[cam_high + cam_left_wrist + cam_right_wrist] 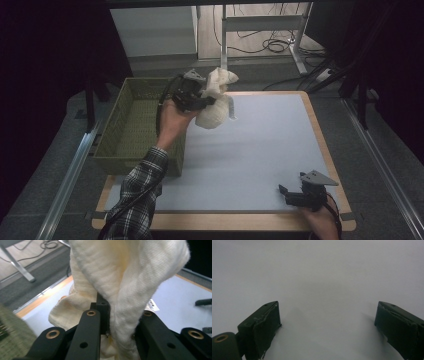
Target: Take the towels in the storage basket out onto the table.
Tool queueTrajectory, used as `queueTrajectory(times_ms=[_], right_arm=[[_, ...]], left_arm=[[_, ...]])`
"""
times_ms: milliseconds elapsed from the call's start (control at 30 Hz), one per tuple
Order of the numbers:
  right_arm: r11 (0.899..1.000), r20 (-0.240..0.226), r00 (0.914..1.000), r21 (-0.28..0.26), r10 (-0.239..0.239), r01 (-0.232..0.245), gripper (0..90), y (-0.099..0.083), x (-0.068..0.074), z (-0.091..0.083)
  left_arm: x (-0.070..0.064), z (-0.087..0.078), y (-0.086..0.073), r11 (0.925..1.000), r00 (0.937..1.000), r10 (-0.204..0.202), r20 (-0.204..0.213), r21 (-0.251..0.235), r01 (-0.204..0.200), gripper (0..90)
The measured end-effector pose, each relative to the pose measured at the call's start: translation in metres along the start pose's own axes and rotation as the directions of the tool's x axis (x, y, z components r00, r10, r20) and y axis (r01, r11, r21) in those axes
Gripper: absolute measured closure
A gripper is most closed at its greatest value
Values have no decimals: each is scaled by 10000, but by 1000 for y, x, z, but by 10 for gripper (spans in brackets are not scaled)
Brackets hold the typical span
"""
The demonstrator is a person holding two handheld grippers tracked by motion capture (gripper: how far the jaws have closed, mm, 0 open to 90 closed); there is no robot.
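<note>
So the left gripper is clamped on a bunched cream cloth, held up in the air around 11 o'clock on the table, just right of the green basket. The right gripper sits wide apart, holding nothing, down at 5 o'clock. My worry: most of the cloth hangs loose past the jaws, so a quick swing could snag it on the basket rim or let it slip out.
</note>
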State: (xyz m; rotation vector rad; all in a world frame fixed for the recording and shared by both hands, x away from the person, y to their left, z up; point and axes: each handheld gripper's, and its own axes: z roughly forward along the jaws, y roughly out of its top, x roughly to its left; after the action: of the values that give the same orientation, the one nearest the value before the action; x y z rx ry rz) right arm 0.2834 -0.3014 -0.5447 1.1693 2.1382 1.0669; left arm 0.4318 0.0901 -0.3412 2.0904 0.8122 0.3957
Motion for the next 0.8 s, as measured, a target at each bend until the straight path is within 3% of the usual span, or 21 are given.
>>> queueTrajectory(times_ms=[467, 700, 800], right_arm=[[10000, 19, 10000, 13, 4, -4, 65, 0, 0, 0], [10000, 22, 10000, 12, 4, -4, 64, 0, 0, 0], [10000, 2, 10000, 10, -2, 2, 65, 0, 0, 0]], left_arm=[[-40, 60, 5, 9956, 9961, 633, 611, 659, -673, 787], [-53, 85, -2, 9945, 9940, 652, 878, 766, -720, 786], [-59, 104, -11, 9936, 9935, 572, 983, 918, -663, 784]])
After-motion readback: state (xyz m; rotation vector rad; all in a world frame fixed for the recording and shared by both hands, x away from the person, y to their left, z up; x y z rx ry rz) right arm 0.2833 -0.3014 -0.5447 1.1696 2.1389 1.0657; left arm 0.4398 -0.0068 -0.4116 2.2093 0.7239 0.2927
